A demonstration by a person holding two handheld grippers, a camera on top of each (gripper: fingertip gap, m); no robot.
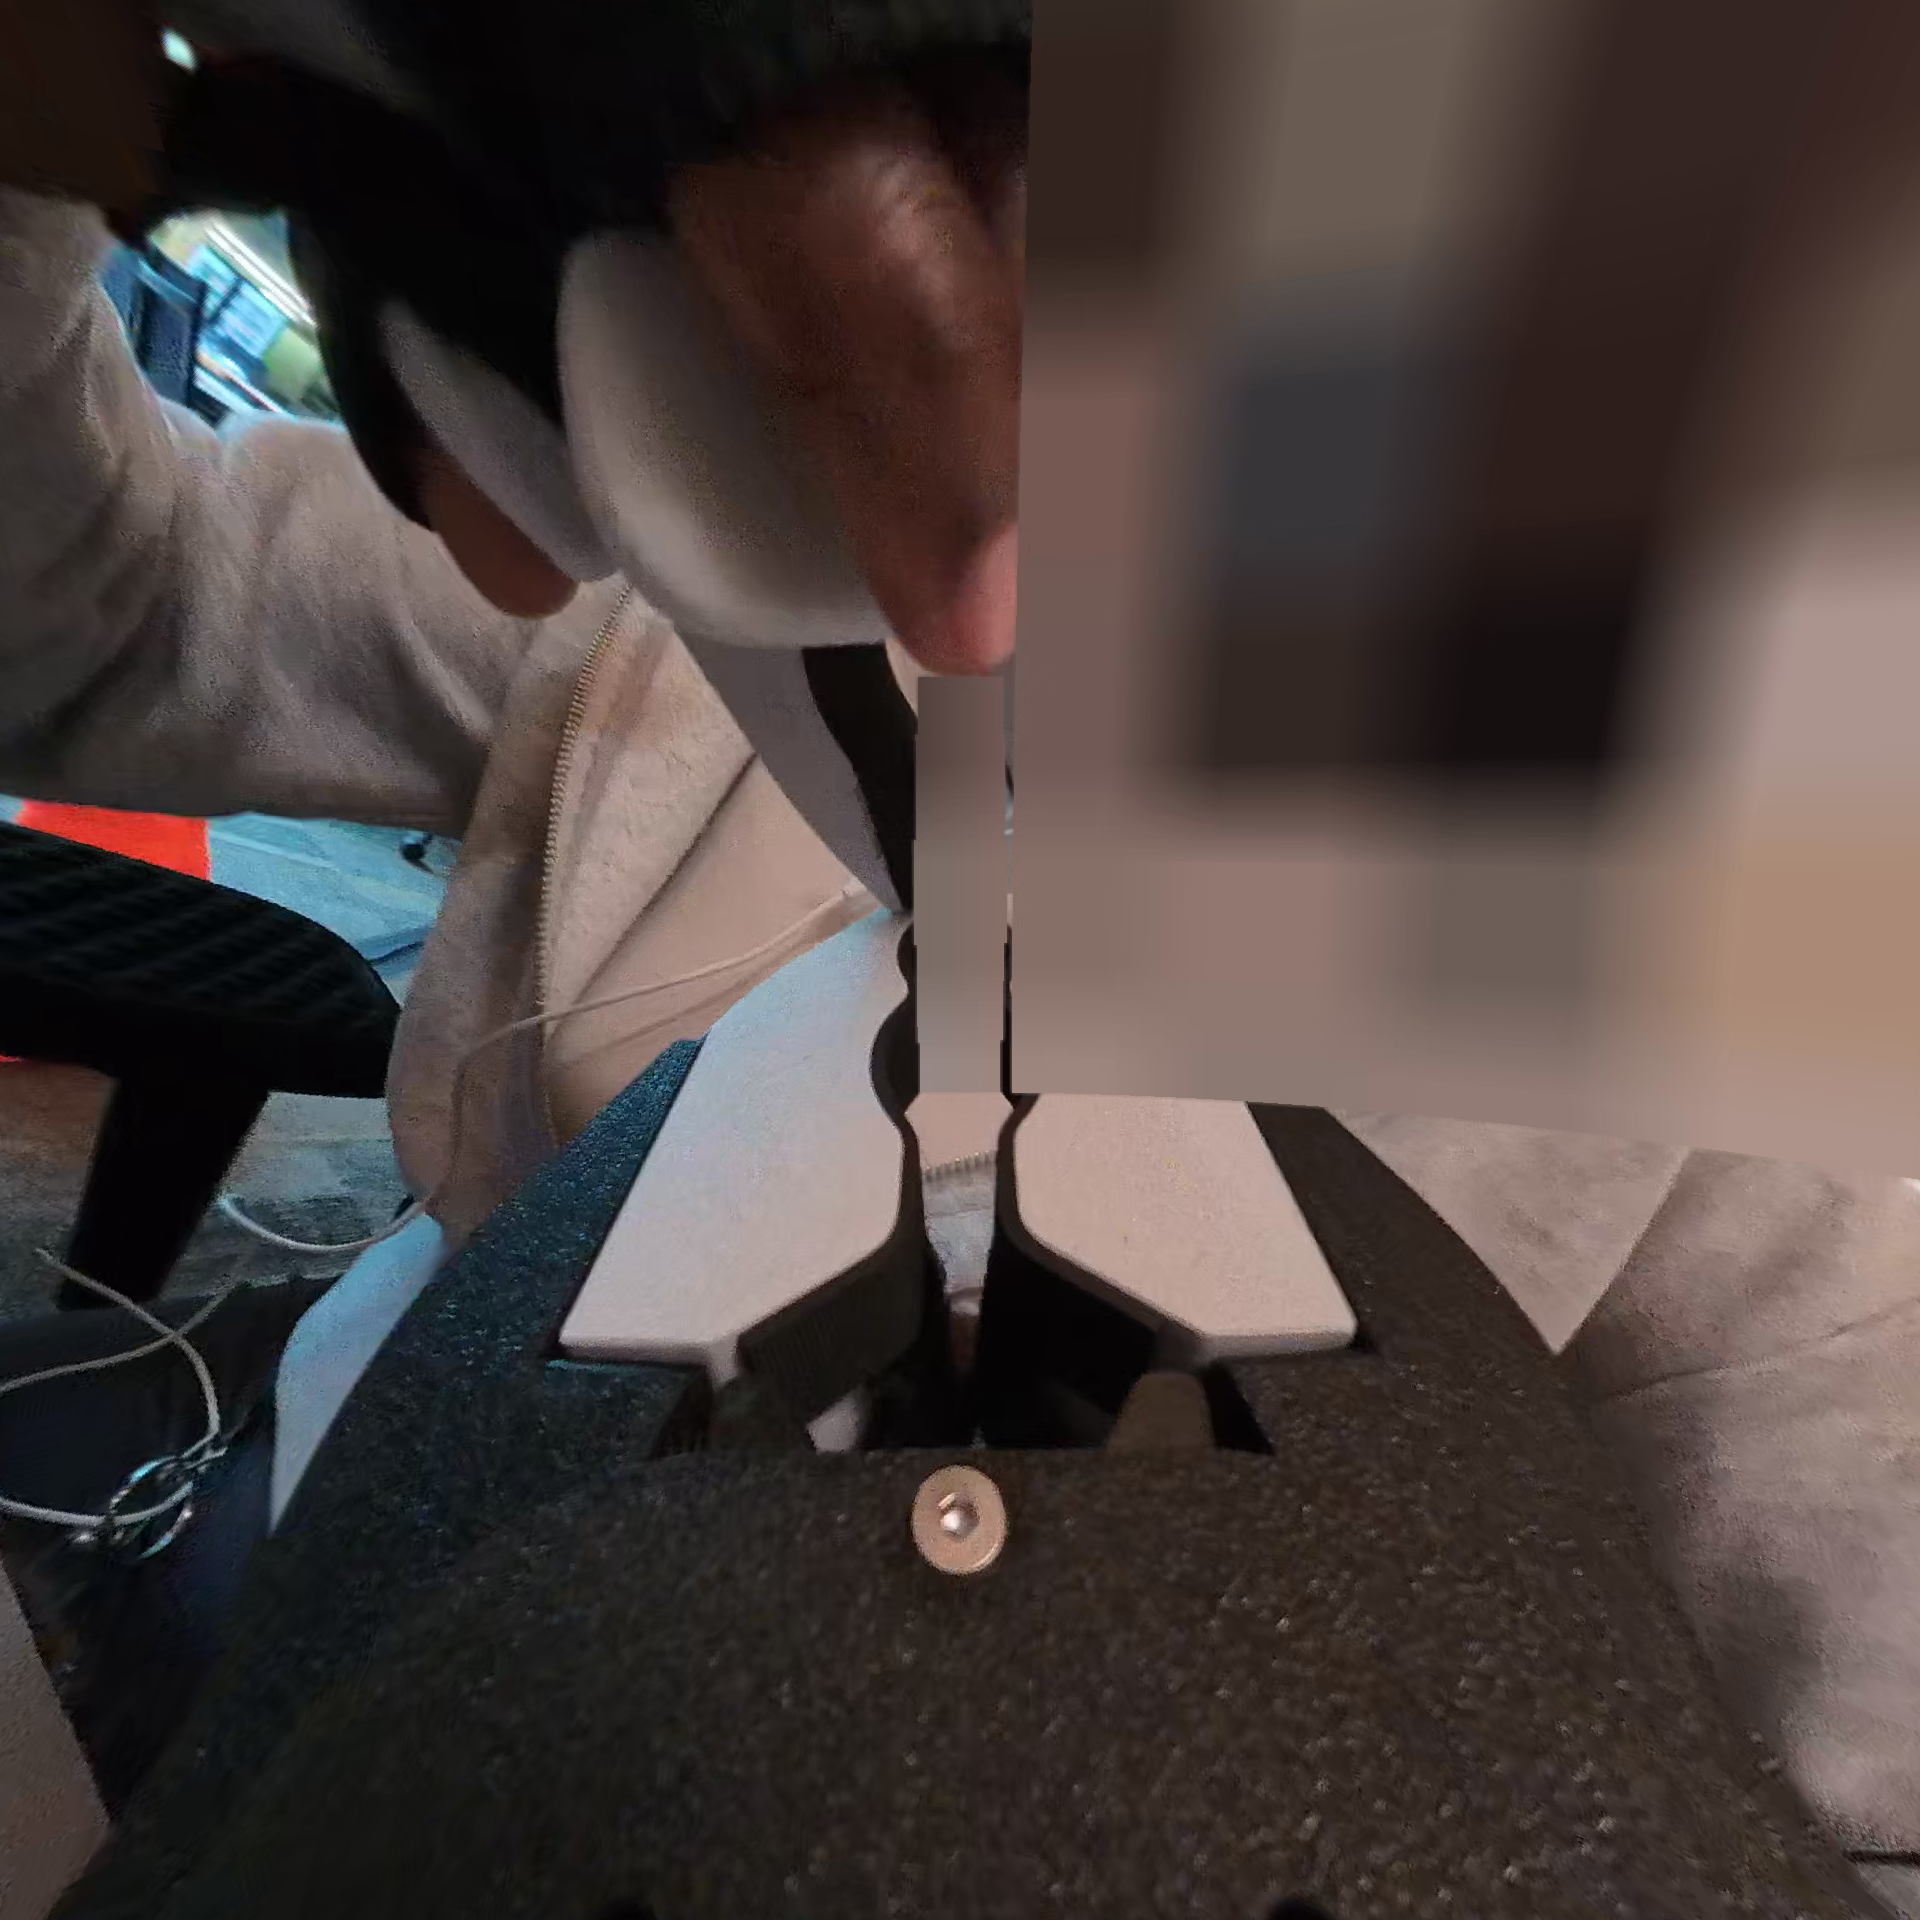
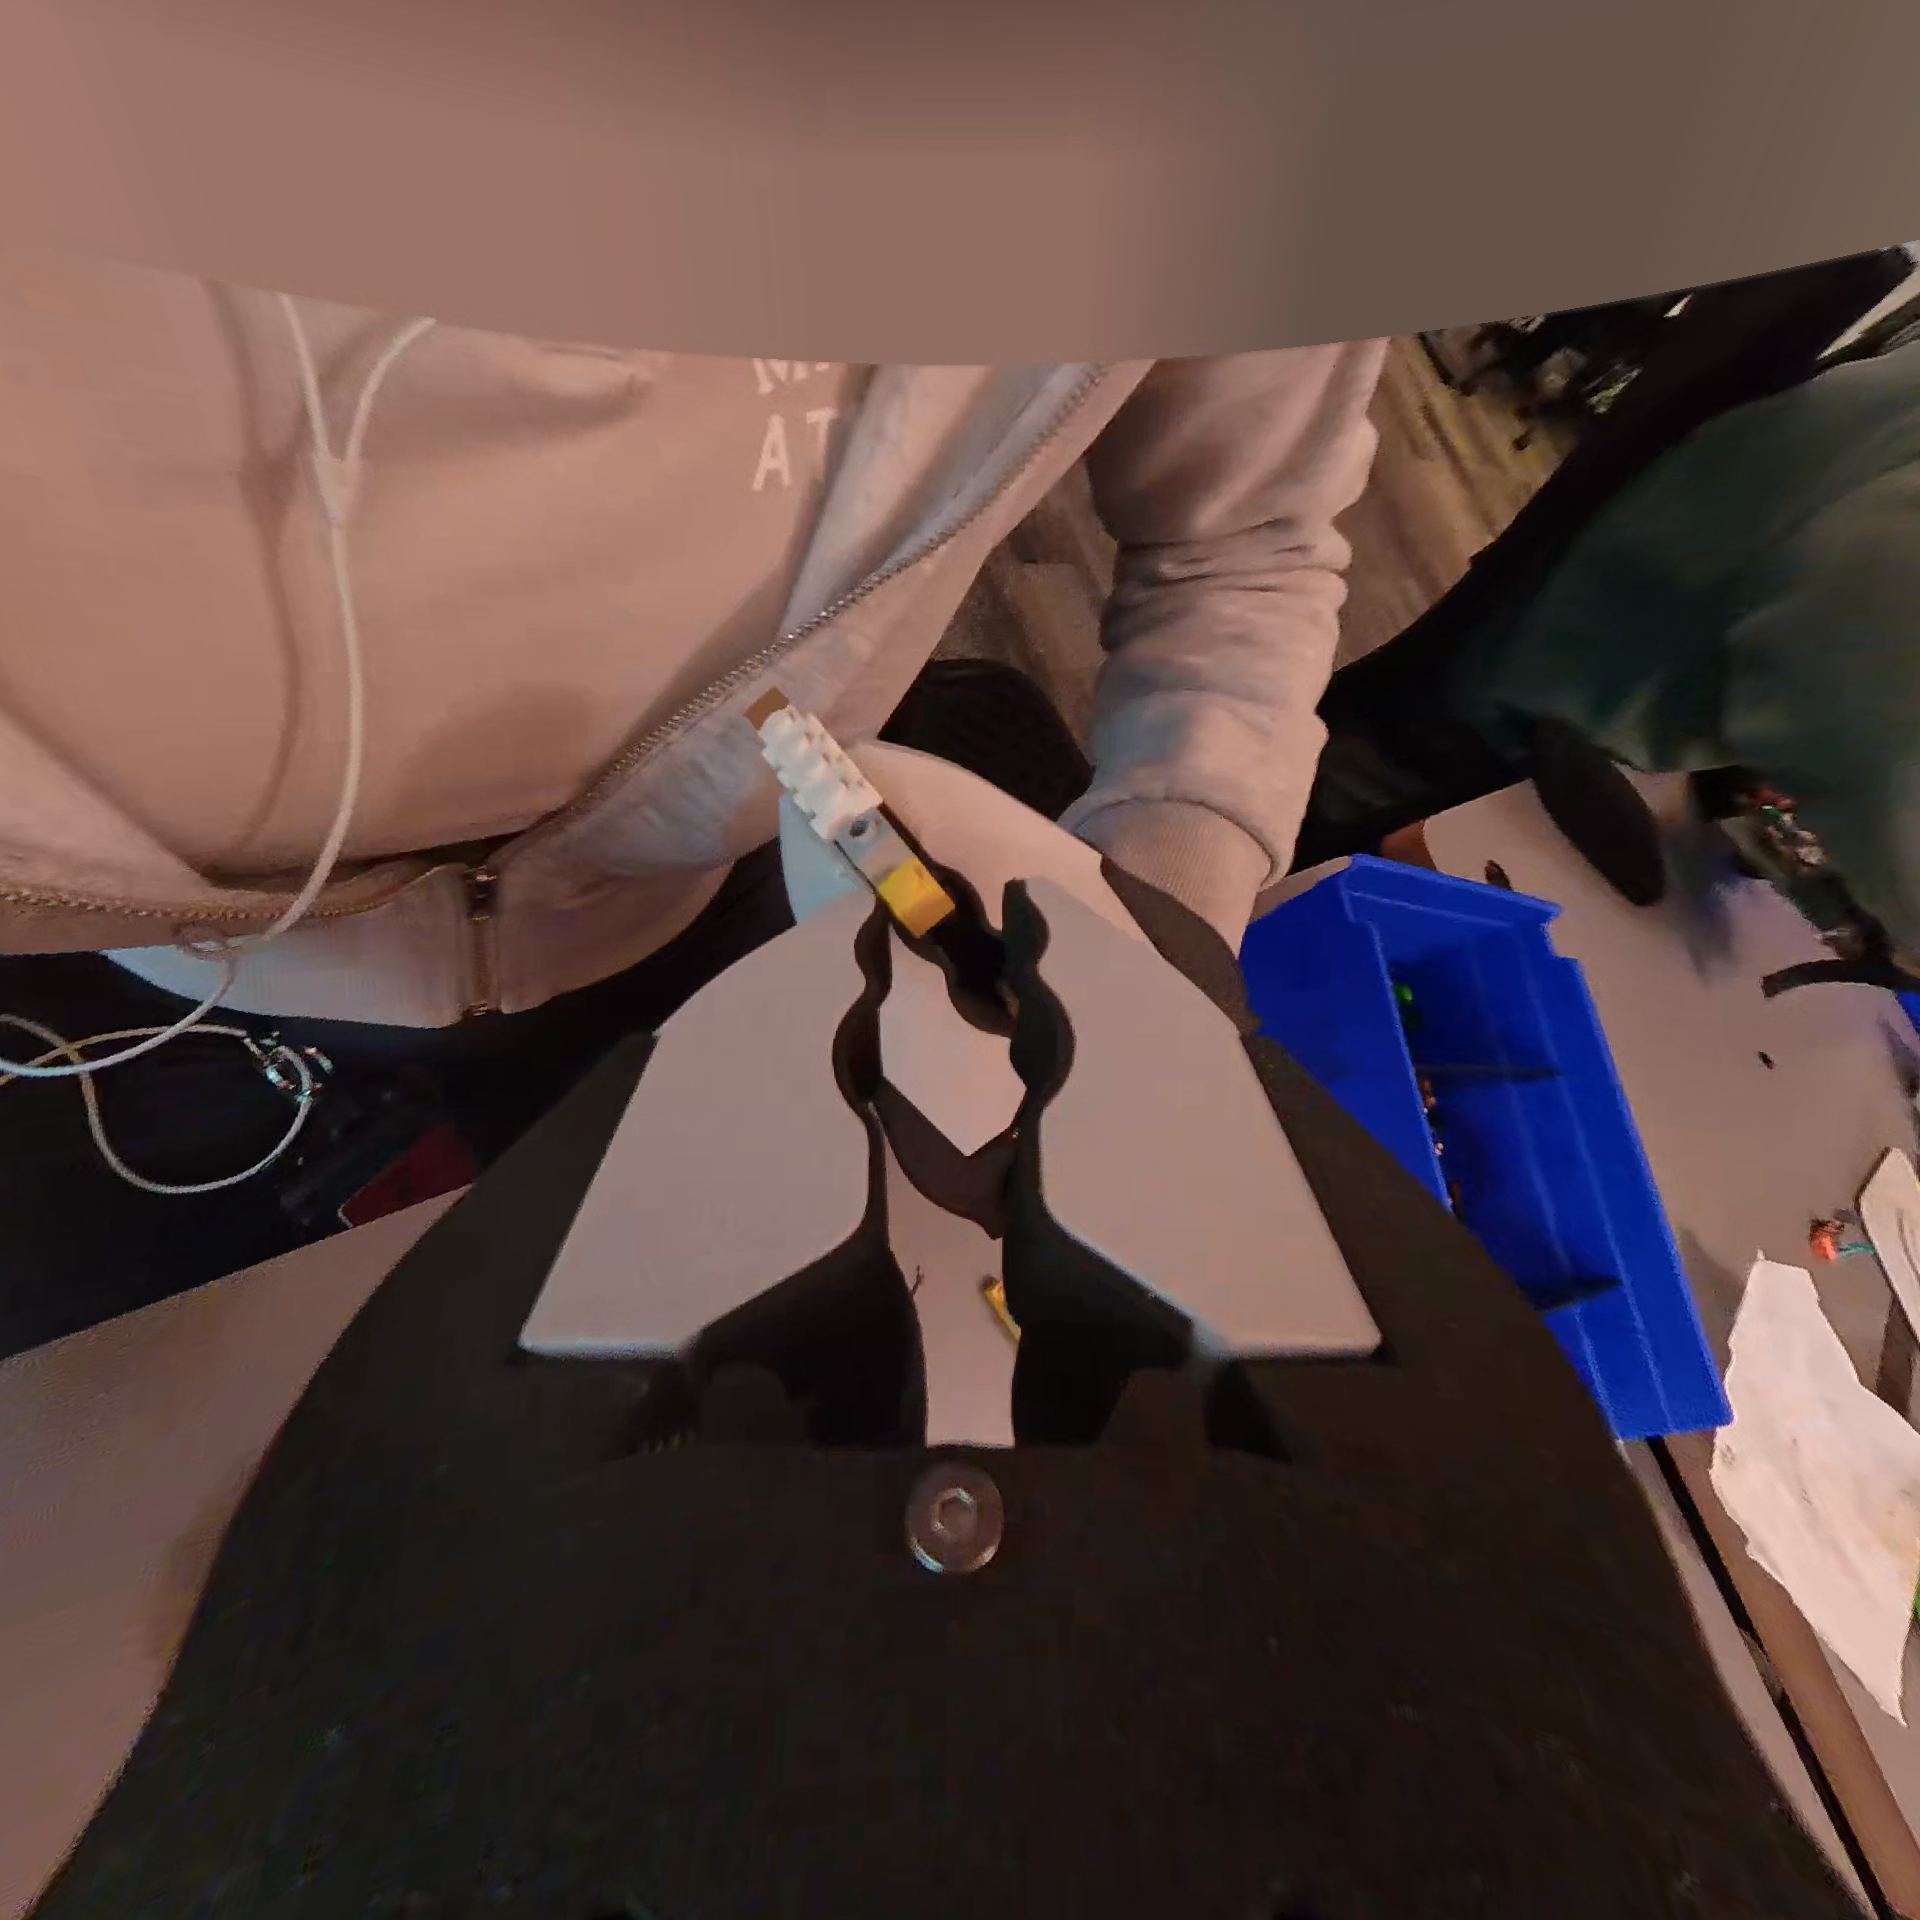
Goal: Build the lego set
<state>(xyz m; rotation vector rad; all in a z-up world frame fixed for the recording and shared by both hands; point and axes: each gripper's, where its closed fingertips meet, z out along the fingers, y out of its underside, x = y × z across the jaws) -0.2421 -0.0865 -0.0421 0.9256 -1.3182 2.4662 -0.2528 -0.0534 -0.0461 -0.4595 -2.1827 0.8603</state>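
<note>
A small lego assembly (image 2: 831,779) of white, grey and yellow (image 2: 914,896) parts with a black end is held in the air in front of the person's beige hoodie. My right gripper (image 2: 951,925) is shut on the black end. My left gripper's pale fingers (image 2: 966,805) reach in from the upper right and flank the white end. In the left wrist view my left gripper (image 1: 958,1117) has its jaws nearly together, and a mosaic patch hides the tips. The right gripper's finger (image 1: 842,769) shows edge-on there.
A blue parts bin (image 2: 1475,1091) stands on the table (image 2: 104,1507) to the right, beside crumpled white paper (image 2: 1808,1475). A small yellow piece (image 2: 1000,1304) lies on the table under my right gripper. A white cord (image 2: 343,644) hangs from the hoodie. A black chair (image 1: 156,966) stands at left. The grippers are tip to tip, or close to it.
</note>
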